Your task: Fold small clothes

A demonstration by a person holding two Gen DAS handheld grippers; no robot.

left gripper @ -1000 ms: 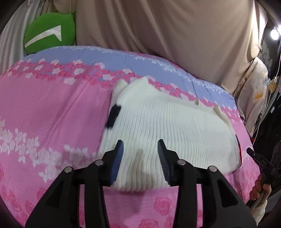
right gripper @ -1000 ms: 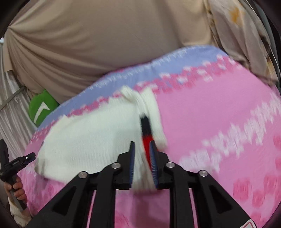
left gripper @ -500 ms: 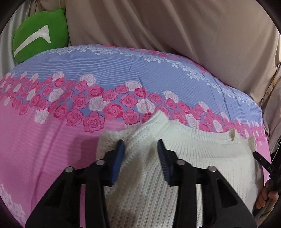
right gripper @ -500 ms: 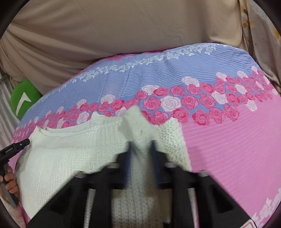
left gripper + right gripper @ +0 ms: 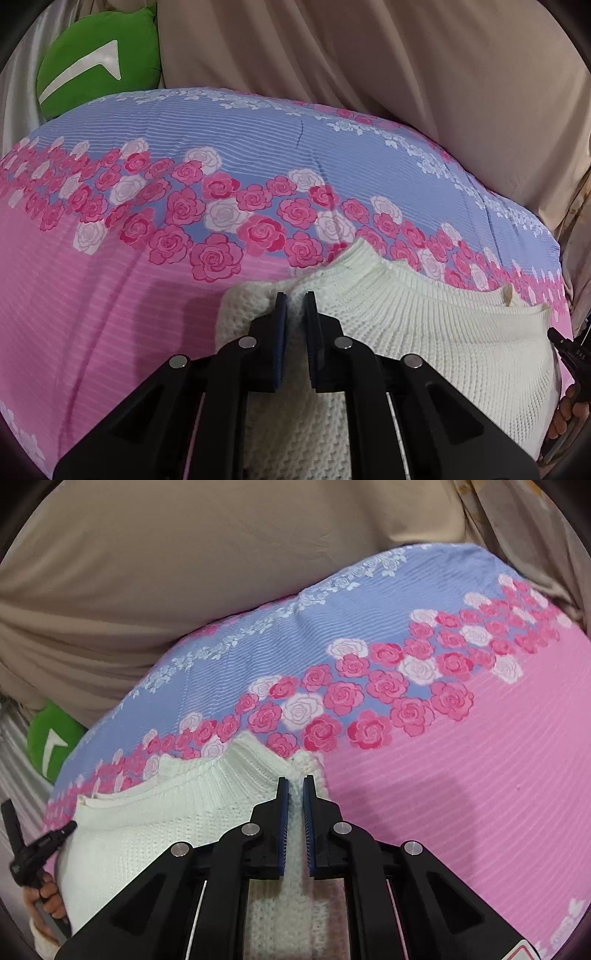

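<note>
The left claw [image 5: 294,312] is pinching a fold of the white knit sweater [image 5: 424,332] at its left edge, jaws narrowed onto the fabric. The right claw [image 5: 294,794] is gripping the sweater's [image 5: 166,812] right edge likewise. Beyond both claws, the sweater is lying on the rose-patterned bedspread [image 5: 184,147] (pink, then blue farther off).

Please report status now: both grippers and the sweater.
Left gripper shut on white knit sweater. Right gripper shut on it too. Nothing in the way.
</note>
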